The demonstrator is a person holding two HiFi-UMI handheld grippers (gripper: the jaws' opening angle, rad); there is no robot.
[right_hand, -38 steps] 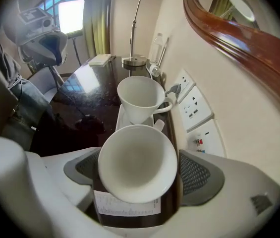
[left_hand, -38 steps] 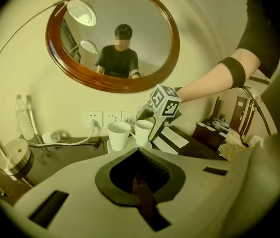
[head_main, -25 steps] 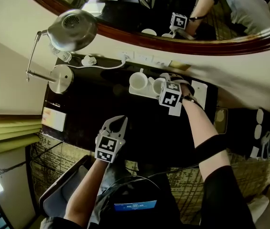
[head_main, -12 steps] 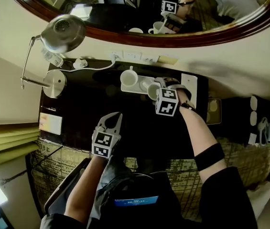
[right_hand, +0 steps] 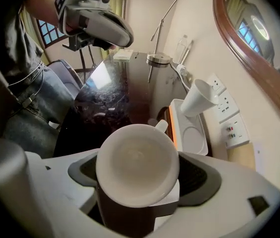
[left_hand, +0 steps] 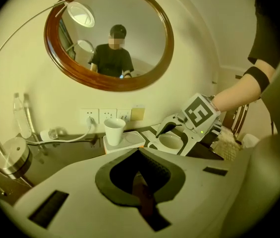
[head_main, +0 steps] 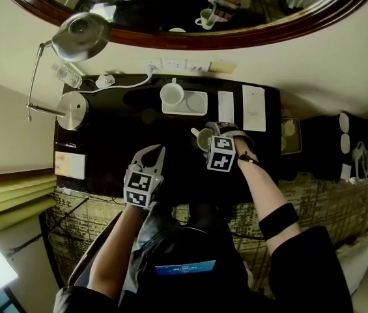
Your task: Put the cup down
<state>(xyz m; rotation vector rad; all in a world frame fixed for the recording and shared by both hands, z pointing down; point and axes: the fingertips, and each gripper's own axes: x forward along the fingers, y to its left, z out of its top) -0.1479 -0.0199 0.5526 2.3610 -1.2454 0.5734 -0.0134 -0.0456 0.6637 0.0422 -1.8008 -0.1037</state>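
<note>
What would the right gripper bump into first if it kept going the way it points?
Most likely the dark table: the right gripper points steeply down, and the cup it holds would touch first.

left gripper [head_main: 155, 151]: fingers together, empty, tilted down | right gripper [head_main: 210, 137]: fingers clamped on cup [right_hand: 137, 165], pointing steeply down

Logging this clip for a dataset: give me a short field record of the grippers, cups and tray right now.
right gripper: shut on white ceramic cup, upright
left gripper: shut, empty, over dark glossy table
white rectangular tray: second white cup on it, other spot bare
white ceramic cup position: off the tray, nearer the person
</note>
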